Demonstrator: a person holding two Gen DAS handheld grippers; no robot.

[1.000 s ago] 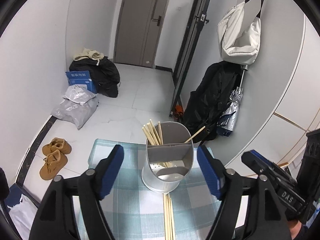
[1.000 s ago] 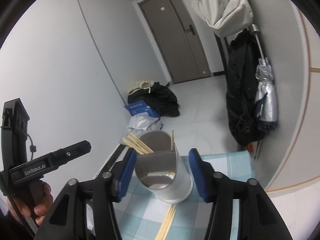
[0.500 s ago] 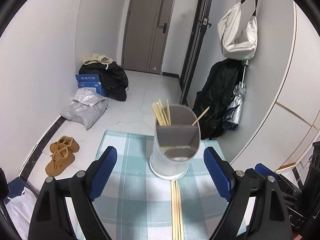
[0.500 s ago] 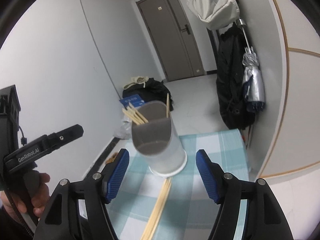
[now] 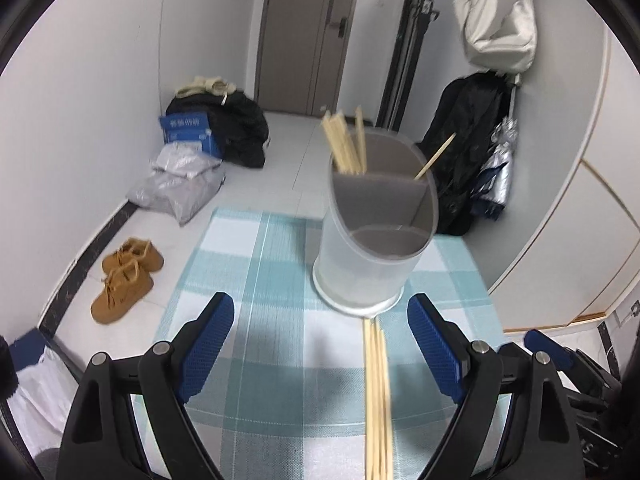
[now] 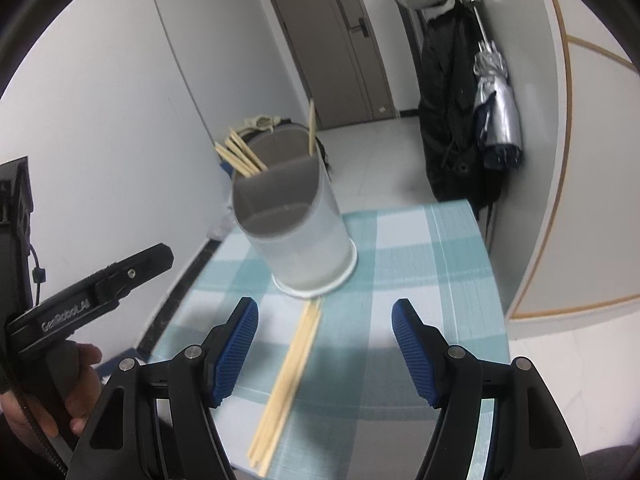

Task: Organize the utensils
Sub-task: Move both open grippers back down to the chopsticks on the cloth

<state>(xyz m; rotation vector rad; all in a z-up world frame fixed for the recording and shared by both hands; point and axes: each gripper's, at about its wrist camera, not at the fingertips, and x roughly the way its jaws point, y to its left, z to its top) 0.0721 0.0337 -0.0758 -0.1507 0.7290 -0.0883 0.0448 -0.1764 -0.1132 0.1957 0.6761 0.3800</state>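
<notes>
A white divided utensil holder [image 5: 372, 236] stands on the checked cloth [image 5: 260, 280], with several wooden chopsticks [image 5: 346, 144] upright in its far compartments. It also shows in the right wrist view [image 6: 300, 232]. A bundle of loose chopsticks [image 5: 377, 396] lies flat on the cloth in front of the holder, also in the right wrist view [image 6: 286, 380]. My left gripper [image 5: 320, 344] is open and empty, short of the holder. My right gripper [image 6: 325, 344] is open and empty, above the loose chopsticks.
The table's far edge drops to a tiled floor with brown shoes [image 5: 126, 276], grey bags [image 5: 180, 180] and a blue box [image 5: 188, 132]. A black coat [image 5: 468, 140] and folded umbrella [image 6: 496, 116] hang at the right wall. The left gripper's handle [image 6: 80, 308] sits left of my right gripper.
Both grippers have pulled back from around the holder toward the near side of the table. More of the cloth and the loose chopsticks has come into view.
</notes>
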